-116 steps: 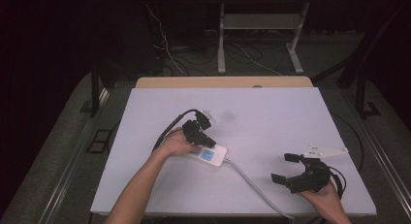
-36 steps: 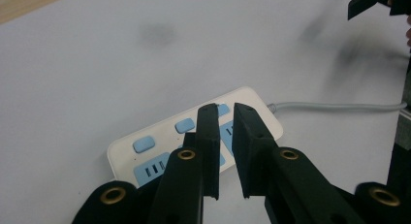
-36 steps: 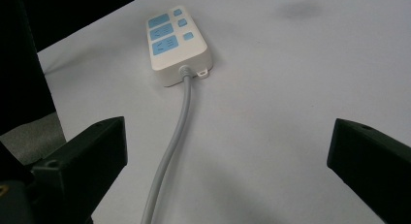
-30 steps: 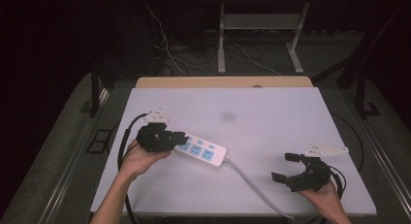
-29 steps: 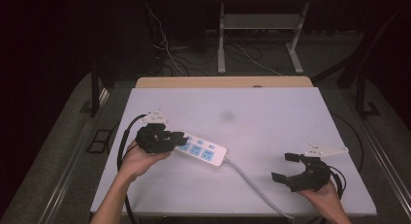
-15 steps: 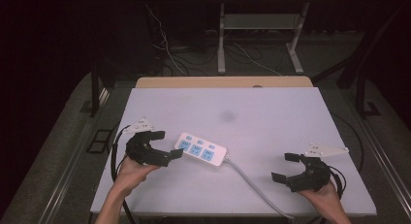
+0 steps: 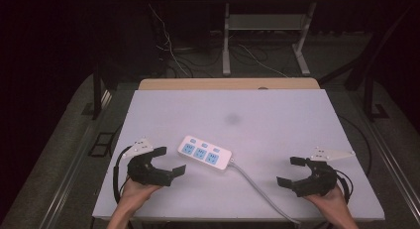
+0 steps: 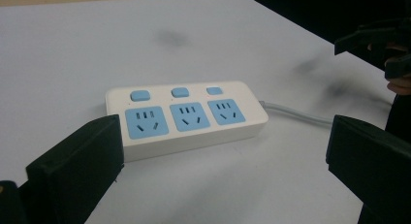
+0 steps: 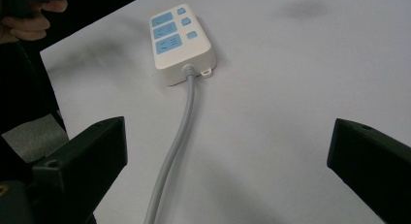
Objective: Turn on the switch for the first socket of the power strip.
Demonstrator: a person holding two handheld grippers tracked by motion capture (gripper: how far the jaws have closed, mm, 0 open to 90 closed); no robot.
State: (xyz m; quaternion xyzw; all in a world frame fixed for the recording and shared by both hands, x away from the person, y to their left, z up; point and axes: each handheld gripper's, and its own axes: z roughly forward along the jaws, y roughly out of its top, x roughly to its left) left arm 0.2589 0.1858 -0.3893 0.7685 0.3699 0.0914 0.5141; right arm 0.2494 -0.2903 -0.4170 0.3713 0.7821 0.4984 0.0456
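a white power strip (image 7: pixel 206 153) lies flat near the middle of the pale table (image 7: pixel 277 110), slightly towards the person's left, its length angled across the surface. the left gripper (image 7: pixel 165 164) sits just beside the strip's near-left end, jaws spread wide and holding nothing; it appears to rest low on the table with the hand under it, probably parked within easy reach of the strip. the right gripper (image 7: pixel 295 172) rests well apart on the other side, jaws also wide apart and empty, likely placed clear of the grey cord (image 7: pixel 257 192) so as not to drag it. that cord leaves the strip's right end and runs off the near table edge.

the strip is a smooth, hard-looking plastic block with rounded corners, carrying three light blue socket faces (image 8: pixel 186 116) and three small blue buttons (image 8: pixel 180 92) in a row. the cord looks thick, round and rubbery. the jaws are matte black, blocky and flat-faced. the table top is matte, with faint dark smudges (image 7: pixel 232 119).
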